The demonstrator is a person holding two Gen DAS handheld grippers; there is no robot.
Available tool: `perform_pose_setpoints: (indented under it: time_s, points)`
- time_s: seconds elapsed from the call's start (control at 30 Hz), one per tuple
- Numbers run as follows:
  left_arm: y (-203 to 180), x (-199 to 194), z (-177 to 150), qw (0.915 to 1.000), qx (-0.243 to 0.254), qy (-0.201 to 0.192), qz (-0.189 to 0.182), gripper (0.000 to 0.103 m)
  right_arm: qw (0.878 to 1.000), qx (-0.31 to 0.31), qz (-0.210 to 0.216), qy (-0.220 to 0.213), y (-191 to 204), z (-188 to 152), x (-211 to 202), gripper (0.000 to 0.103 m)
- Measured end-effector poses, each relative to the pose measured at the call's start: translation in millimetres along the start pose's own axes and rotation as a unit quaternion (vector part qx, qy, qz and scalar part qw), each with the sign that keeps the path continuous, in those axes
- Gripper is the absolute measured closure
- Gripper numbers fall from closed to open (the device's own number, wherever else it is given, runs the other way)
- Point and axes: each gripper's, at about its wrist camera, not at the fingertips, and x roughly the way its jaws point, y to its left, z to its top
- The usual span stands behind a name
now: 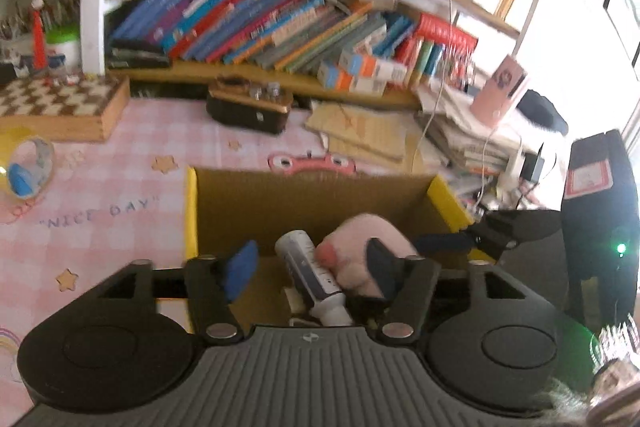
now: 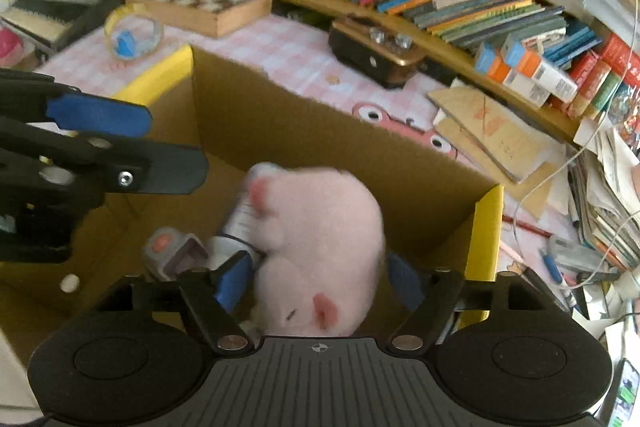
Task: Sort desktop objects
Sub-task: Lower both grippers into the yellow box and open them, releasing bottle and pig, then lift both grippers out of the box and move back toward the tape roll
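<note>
I look down on the counter [image 1: 120, 187] with its pink checked cloth, spread out beyond both sets of fingers. Directly under them stands the open brown cardboard box with yellow flap edges [image 2: 486, 227]; its far wall rises just ahead of my fingertips in both wrist views.

Inside the box lies the round pink plush toy [image 2: 320, 239], between the blue-padded fingers [image 2: 236, 279] of my right gripper [image 2: 320, 285]. Those fingers are spread wide on either side of it, and I cannot tell whether the pads touch the plush at all.

Beside the plush, on its left in the right wrist view, lies the white cylindrical bottle with a dark printed label [image 1: 310, 269], touching the toy. It sits between the fingers of my left gripper [image 1: 312, 271], which stand apart with clear gaps to the bottle on the left side; nothing is pinched there.

Smallest, left of the right fingers on the box floor, is a small grey gadget with an orange button [image 2: 170, 247].
</note>
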Motion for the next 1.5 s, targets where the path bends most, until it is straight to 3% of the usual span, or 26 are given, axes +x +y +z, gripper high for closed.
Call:
perform_pose_setpoints:
  time_s: [0.07, 0.27, 0.33, 0.53, 0.83, 1.13, 1.5]
  points:
    - [0, -13, 1, 0.9999, 0.000, -0.017, 0.002, 0.022, 1.000, 0.006, -0.003, -0.017, 0, 0, -10, 0.016]
    - [2, -49, 1, 0.9986, 0.009, -0.050, 0.013, 0.014, 0.997, 0.035, -0.008, -0.075, 1, -7, -46, 0.015]
    - [3, -63, -1, 0.9975, 0.013, -0.066, 0.018, 0.006, 0.994, 0.047, -0.009, -0.097, 1, -12, -62, 0.015]
    - [8, -106, -19, 0.9926, 0.033, -0.107, 0.045, 0.000, 0.987, 0.072, -0.033, -0.141, 6, -35, -106, 0.015]
    - [22, -149, -55, 0.9918, 0.058, -0.103, 0.048, 0.000, 0.975, 0.131, -0.062, -0.166, 26, -75, -148, 0.015]
    - [41, -174, -93, 0.9920, 0.051, -0.103, 0.053, 0.000, 0.969, 0.149, -0.106, -0.168, 79, -107, -163, 0.015]
    - [81, -208, -132, 0.9953, 0.038, -0.081, 0.038, 0.000, 0.959, 0.209, -0.117, -0.150, 152, -136, -170, 0.015]
